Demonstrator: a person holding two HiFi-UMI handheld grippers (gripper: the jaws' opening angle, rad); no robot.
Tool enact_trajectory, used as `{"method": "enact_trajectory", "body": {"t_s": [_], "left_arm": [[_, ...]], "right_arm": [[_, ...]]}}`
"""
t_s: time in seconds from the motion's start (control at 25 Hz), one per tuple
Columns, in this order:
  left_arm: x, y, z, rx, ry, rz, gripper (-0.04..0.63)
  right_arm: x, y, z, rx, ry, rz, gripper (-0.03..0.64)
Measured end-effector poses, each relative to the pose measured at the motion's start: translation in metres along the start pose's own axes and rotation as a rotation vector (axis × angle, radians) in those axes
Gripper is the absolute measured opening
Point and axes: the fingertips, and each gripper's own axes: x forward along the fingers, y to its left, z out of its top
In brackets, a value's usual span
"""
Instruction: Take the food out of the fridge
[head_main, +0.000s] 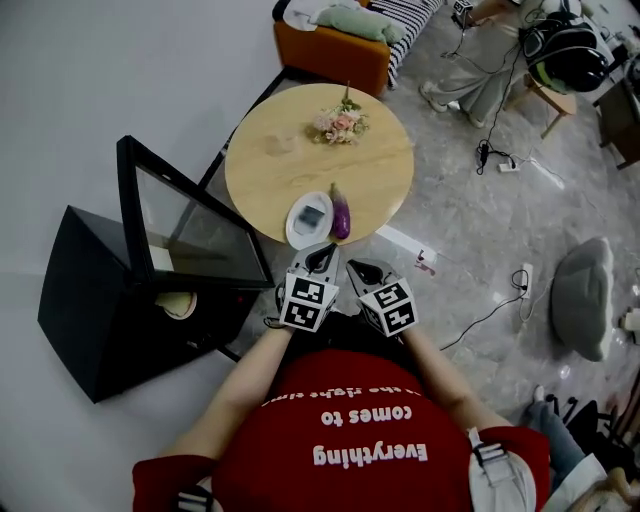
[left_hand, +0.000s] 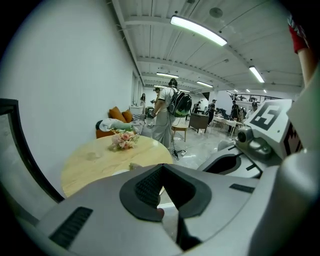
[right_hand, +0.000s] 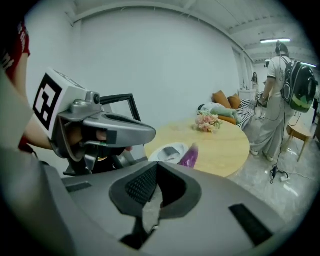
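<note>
A black mini fridge (head_main: 95, 300) stands at the left with its glass door (head_main: 190, 232) swung open. A pale round dish (head_main: 180, 304) shows inside it. On the round wooden table (head_main: 270, 165) lie a purple eggplant (head_main: 340, 215) and a white plate (head_main: 297, 235) with a grey packet (head_main: 313, 214). Both also show in the right gripper view, the eggplant (right_hand: 189, 156) beside the plate (right_hand: 164, 155). My left gripper (head_main: 322, 256) and right gripper (head_main: 362, 271) hang side by side near the table's front edge, between fridge and table. Each is shut with nothing between its jaws.
A bunch of pink flowers (head_main: 340, 124) sits at the table's far side. Beyond it is an orange sofa (head_main: 330, 48). A person with a backpack (right_hand: 282, 95) stands by a stool to the right. Cables (head_main: 490, 155) and a grey cushion (head_main: 583, 295) lie on the floor.
</note>
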Motion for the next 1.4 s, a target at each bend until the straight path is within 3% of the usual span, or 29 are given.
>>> {"method": "enact_trajectory", "body": {"t_s": [0.32,0.6,1.04,1.4], "left_arm": [[-0.013,-0.005,0.005,-0.009,-0.025,0.027,0.008],[-0.07,0.008,0.018,-0.085,-0.131,0.092,0.006],[-0.213,0.059,-0.029,-0.291,-0.242,0.383,0.006],[-0.301,0.075,-0.087,-0.452,-0.281,0.623,0.008]], "right_arm": [[-0.016,0.011,0.0,0.013,-0.028,0.03,0.012],[-0.012,0.059,0.03,0.001,-0.075,0.171,0.012],[0.015,0.202,0.047,-0.196,-0.036,0.484,0.012],[0.027,0.301,0.035,-0.226,0.055,0.735,0.012]]}}
